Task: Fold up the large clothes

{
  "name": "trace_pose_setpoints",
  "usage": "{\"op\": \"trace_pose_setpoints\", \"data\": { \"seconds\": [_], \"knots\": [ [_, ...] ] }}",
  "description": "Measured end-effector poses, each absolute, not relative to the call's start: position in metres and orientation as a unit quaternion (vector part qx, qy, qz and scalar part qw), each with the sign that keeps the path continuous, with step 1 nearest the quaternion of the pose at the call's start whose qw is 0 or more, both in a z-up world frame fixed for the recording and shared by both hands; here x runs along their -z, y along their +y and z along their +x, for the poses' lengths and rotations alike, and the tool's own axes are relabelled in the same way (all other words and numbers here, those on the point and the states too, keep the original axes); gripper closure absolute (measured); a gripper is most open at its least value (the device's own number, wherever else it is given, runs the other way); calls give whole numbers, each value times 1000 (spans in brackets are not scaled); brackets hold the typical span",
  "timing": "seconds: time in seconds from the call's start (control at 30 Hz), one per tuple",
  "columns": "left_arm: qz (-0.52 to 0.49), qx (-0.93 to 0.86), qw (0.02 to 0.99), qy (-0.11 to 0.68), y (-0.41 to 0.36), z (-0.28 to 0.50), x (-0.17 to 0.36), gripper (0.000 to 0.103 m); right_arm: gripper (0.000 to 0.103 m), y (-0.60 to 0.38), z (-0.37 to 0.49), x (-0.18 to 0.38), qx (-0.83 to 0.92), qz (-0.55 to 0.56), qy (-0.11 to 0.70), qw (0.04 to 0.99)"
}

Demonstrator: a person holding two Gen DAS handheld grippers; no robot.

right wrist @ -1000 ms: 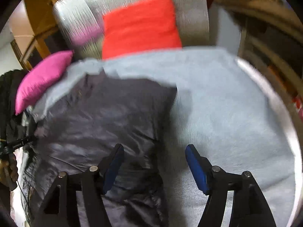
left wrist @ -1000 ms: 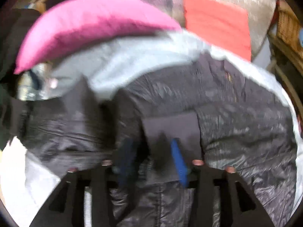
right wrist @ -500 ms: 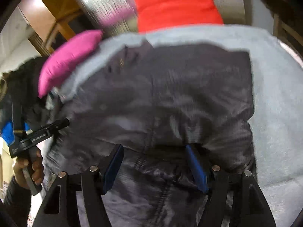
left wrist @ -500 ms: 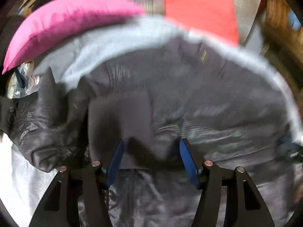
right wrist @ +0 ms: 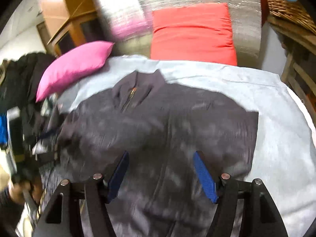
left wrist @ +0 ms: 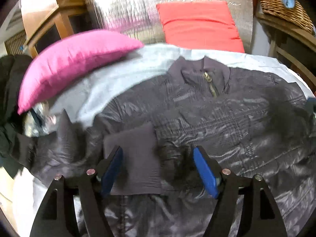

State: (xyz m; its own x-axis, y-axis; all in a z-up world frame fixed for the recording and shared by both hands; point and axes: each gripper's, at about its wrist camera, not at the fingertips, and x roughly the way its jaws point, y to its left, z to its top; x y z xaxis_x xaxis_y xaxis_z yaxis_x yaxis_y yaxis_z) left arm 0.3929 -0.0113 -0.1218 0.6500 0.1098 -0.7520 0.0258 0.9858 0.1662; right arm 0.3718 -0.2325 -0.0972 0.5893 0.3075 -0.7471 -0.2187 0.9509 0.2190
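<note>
Left wrist view
- Jacket: a dark grey quilted jacket [left wrist: 207,114] lay spread front-up on a pale blue sheet [left wrist: 110,79], its collar toward the far cushions and its zip [left wrist: 212,86] partly visible below the collar.
- Sleeve cuff: a matte grey ribbed cuff [left wrist: 136,158] lay folded across the jacket's front, just ahead of the fingers.
- Left gripper: the left gripper [left wrist: 158,169] hung over the cuff with its jaws wide apart, gripping nothing; the blue pads [left wrist: 205,172] stood on either side of the cuff, and I cannot tell whether they touched the cloth.
- Surroundings: a pink pillow [left wrist: 73,59] rested on the sheet to the left, a red cushion [left wrist: 199,23] stood against a silvery backrest [left wrist: 138,6], and a wicker basket [left wrist: 282,2] sat at the upper right. Dark clothing [left wrist: 9,90] was heaped at the left edge.

Right wrist view
- Jacket: the jacket [right wrist: 158,122] filled the middle of the sheet [right wrist: 276,122], blurred, its right edge straight, with bare sheet beside it.
- Right gripper: the right gripper [right wrist: 160,173] was poised above the jacket's lower part, jaws spread wide and empty.
- Other hand: at the left edge a hand [right wrist: 17,191] held the other gripper's handle, too blurred for detail.
- Surroundings: pink pillow [right wrist: 75,65] and red cushion [right wrist: 191,33] lay beyond the collar.
</note>
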Motion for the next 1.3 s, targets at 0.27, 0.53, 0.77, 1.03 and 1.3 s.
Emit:
{"op": "trace_pose_setpoints", "data": {
  "seconds": [0.27, 0.53, 0.77, 1.03, 1.3],
  "knots": [
    [58, -36, 889, 452, 1, 415, 166, 22, 31, -239, 423, 153, -34, -41, 462, 886],
    [31, -28, 893, 448, 11, 410, 168, 20, 30, -243, 421, 146, -22, -16, 473, 881],
    [24, -37, 911, 411, 26, 380, 136, 20, 30, -213, 333, 115, -77, -38, 420, 904],
    [-69, -34, 876, 477, 61, 366, 136, 20, 28, -196, 322, 143, -59, -66, 479, 873],
    [-147, -115, 912, 364, 176, 274, 101, 17, 19, -169, 220, 105, -108, -43, 384, 916]
  ]
}}
